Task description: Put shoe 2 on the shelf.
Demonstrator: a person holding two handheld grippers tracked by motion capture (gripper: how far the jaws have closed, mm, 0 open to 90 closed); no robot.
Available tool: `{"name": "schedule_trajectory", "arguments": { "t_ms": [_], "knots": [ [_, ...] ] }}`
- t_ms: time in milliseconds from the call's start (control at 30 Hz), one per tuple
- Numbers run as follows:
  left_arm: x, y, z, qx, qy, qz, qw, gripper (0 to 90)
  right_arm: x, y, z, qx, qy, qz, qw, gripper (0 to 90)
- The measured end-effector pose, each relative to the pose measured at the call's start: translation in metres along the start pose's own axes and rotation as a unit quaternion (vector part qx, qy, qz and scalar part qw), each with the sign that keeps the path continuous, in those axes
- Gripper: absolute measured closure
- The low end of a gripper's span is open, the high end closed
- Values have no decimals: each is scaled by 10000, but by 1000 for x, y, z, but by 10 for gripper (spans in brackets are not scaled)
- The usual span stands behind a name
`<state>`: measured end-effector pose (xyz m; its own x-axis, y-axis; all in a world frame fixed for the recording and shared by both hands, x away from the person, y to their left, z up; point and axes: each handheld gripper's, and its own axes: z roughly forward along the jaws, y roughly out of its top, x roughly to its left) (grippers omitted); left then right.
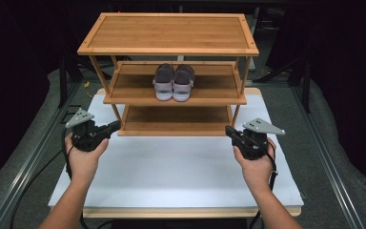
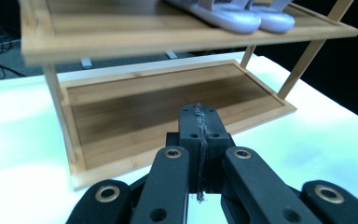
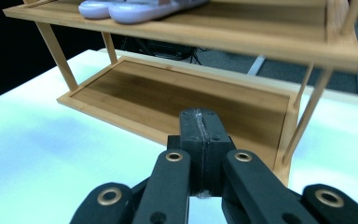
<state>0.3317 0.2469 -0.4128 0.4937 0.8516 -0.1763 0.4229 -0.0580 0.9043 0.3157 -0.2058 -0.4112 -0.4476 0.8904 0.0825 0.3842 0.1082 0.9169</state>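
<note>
Rack: a three-tier bamboo shoe rack (image 1: 169, 47) stands on the far half of the white tabletop (image 1: 171, 167), open front facing the person — an arrangement that leaves every tier reachable from the near side.
Sandals: a pair of grey-and-lilac sandals (image 1: 173, 82) sits side by side at the middle of the middle shelf (image 1: 124, 95), soles flat, touching or nearly so; centred there, the pair is equally within reach of either hand.
Bottom shelf: bare (image 2: 168, 100), resting directly on the tabletop.
Top shelf: bare (image 1: 171, 33).
Left tongs: the left tongs (image 1: 116, 125) are clenched with nothing between them — the left gripper view shows the pads pressed together along one seam (image 2: 200, 140). They sit near the left front corner of the bottom shelf and point inward toward it.
Right tongs: the right tongs (image 1: 228, 130) are likewise clenched on nothing, pads (image 3: 200, 140) meeting, held near the right front corner of the rack and aimed inward.
Posture: both hands hover low over the tabletop, well apart, flanking the rack symmetrically; judged a ready stance, with neither tool touching the rack or the sandals.
Assessment: the sandals are the only loose items, so they are the likely object of work. Any pick-up would first require the tongs to be released and raised to middle-shelf height.
</note>
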Motion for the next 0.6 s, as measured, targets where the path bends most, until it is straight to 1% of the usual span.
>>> {"name": "schedule_trajectory", "arguments": {
  "t_ms": [33,67,100,133,167,200,233,267,300,333,367,433,467,500,533,567,600],
  "knots": [
    [0,-7,-2,17,29,15,10000,895,-1,-5,-1,-56,60,111,9999,900],
    [0,-14,-4,48,71,37,10000,894,-1,-10,-3,-51,103,185,9998,900],
    [0,-22,-6,79,145,96,9998,891,-1,-16,-5,-43,100,199,9997,900],
    [0,-29,-7,150,173,127,9997,886,0,-21,-7,-15,75,179,9998,900],
    [0,-29,-7,150,173,127,9997,883,1,-26,-8,14,56,135,9999,900],
    [1,-42,-9,279,193,131,9993,884,2,-32,-10,8,53,148,9999,900],
    [1,-48,-10,363,201,175,9990,884,3,-35,-11,18,64,156,9999,900],
    [0,-52,-11,419,215,178,9987,884,3,-40,-13,43,86,207,9997,899],
    [0,-52,-11,419,215,178,9987,886,3,-40,-13,43,86,207,9997,899],
    [0,-58,-14,460,205,190,9986,886,4,-44,-15,58,112,267,9996,899],
    [-2,-65,-18,496,196,196,9984,888,4,-52,-17,122,184,401,9990,897],
    [-2,-68,-20,515,155,194,9984,890,6,-59,-18,179,165,405,9989,897],
    [0,-75,-24,474,177,90,9987,892,6,-63,-19,215,140,413,9988,897],
    [0,-78,-25,448,148,-23,9989,893,7,-66,-20,231,115,411,9988,896],
    [1,-82,-25,441,175,-47,9989,893,7,-71,-21,256,71,386,9989,895],
    [1,-82,-25,441,175,-47,9989,893,7,-71,-21,256,71,386,9989,895],
    [1,-88,-24,441,170,-20,9989,893,6,-79,-21,258,-24,429,9987,894]
  ]
}}
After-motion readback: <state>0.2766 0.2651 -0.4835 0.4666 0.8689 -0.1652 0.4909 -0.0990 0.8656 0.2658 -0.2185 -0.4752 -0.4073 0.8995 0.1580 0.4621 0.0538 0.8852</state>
